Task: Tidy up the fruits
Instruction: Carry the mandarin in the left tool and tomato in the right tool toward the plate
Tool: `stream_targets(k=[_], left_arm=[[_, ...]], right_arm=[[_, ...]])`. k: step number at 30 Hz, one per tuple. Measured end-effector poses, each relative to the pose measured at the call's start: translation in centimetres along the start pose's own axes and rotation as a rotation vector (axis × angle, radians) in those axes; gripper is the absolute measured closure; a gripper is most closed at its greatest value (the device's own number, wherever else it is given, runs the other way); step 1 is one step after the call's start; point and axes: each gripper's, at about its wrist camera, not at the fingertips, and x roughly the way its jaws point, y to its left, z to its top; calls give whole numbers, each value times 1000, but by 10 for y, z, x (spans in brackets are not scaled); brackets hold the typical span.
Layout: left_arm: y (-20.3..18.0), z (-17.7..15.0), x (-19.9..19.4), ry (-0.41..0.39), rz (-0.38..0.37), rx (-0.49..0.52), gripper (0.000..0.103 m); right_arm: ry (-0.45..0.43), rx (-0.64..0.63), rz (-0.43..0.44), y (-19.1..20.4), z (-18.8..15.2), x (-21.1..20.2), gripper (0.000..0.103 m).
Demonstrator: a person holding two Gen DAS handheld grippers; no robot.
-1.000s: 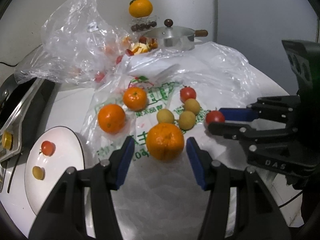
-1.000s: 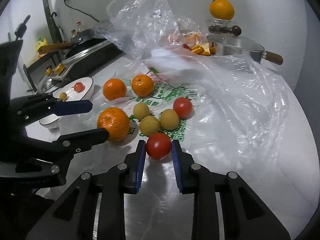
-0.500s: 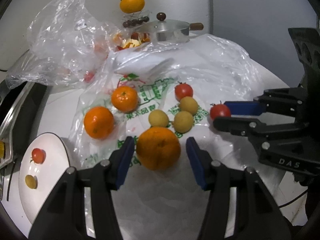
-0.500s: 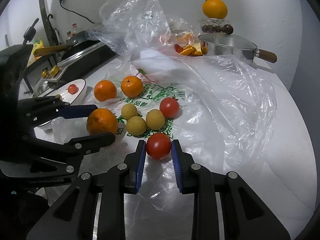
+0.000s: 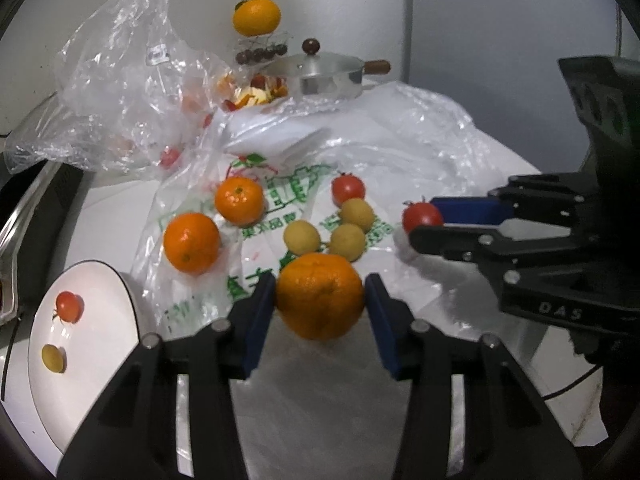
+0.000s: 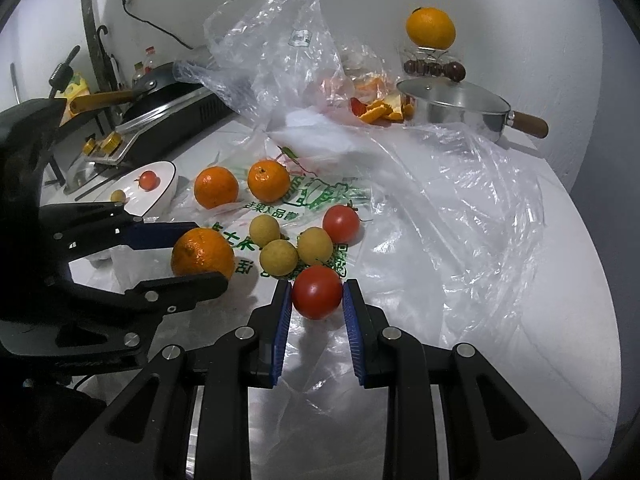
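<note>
Left tongs [image 5: 320, 300] closing around a large orange [image 5: 320, 295], blue pads [image 5: 260, 316] flanking it on both sides and just about touching the peel; from the right wrist view, the same orange [image 6: 203, 254] sitting between those two fingers. Right tongs [image 6: 316, 304] clamped tight on a red tomato [image 6: 317, 292], pads pressing both its sides.

Just beyond the held fruit, lying on a printed plastic bag [image 5: 280, 196] spread over the white tabletop [image 6: 540, 320]: three small yellow fruits [image 5: 347, 242] clustered together, touching or nearly so, and a second tomato [image 5: 348, 188] just behind them. Further left on the same bag, sitting near each other, two smaller oranges [image 5: 192, 242].

Off the bag at the left edge, resting on the tabletop, a white plate [image 5: 100, 340] carrying one small tomato [image 5: 69, 306] and one small yellow fruit [image 5: 53, 358], apart from each other.

Toward the back, bunched up, a clear crumpled bag [image 5: 120, 92]; beside it a lidded steel pan [image 5: 324, 76] with a wooden handle, orange peel scraps [image 6: 380, 110] next to it, and another orange [image 5: 256, 16] perched on a wire stand against the wall.
</note>
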Motion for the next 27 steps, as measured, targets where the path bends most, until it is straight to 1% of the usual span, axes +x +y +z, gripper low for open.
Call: stream_targets(k=[4,11,18,27], left_arm=[[3,-2,-13,-25,-14,-16,56],[17,-7,-36,-68,-18,-44,56],[25,-13,-49,-91,-30,-67,56],[43,-22,-71,-131,-12,-105,56]], right_arm=[[-7,-13,-5,8,3,-4,75],[-14,-35,-10,23,8,-9,75],[-24,-52,2,39,14,-15,75],[-31,-89,10,62,20,-18,75]])
